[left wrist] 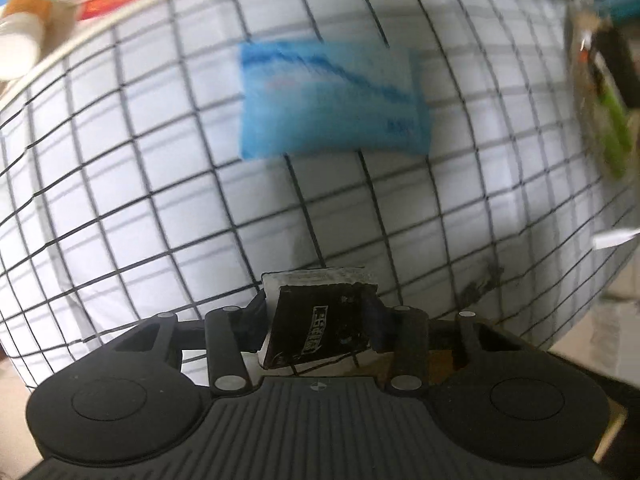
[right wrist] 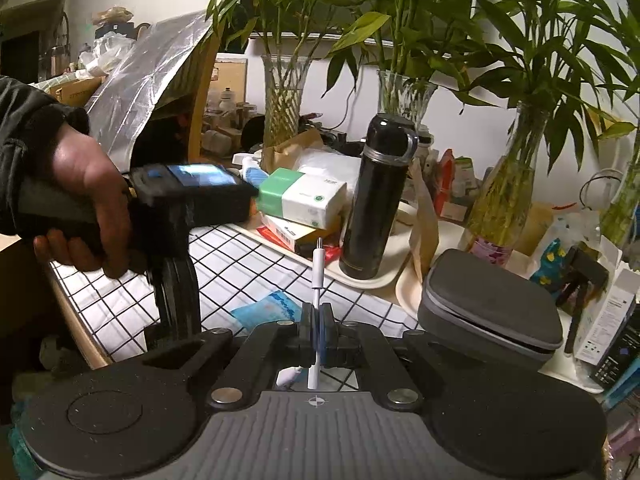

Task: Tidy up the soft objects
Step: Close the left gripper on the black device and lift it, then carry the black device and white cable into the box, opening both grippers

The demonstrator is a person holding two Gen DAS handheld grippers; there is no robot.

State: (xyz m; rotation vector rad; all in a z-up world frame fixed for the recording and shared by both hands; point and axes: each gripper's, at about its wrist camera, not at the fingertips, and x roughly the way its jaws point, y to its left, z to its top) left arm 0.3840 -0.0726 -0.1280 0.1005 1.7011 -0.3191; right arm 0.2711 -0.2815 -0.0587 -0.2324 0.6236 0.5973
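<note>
The blue pack (left wrist: 332, 98), a soft tissue-style packet, lies flat on the grid cloth (left wrist: 120, 200), ahead of the left gripper (left wrist: 320, 312) and well apart from it; in the right wrist view only a corner of it shows, just ahead of and slightly left of the right gripper (right wrist: 317, 330). The left gripper is clenched on a small dark packet (left wrist: 316, 328) with a white edge, held between its jaws. The right gripper's jaws are pressed together on a thin white cable end (right wrist: 317, 304) that stands upright between them, its metal tip pointing up. Beyond the cloth's far edge sit a tissue box (right wrist: 304, 200), a black flask (right wrist: 376, 200) on a tray (right wrist: 372, 280), and, to the right, a grey case (right wrist: 492, 308). The main risk, as I judge it, is that both grippers are already loaded: reaching for the blue pack would mean dropping something first, and the thin cable could swivel or slip out of so narrow a pinch. The left view is motion-blurred, so a hasty descent could also snag and bunch the cloth. The left hand (right wrist: 84, 200) wraps the left gripper's handle from behind, wrist level, the tool pointing down toward the cloth; the right hand itself is out of view.
</note>
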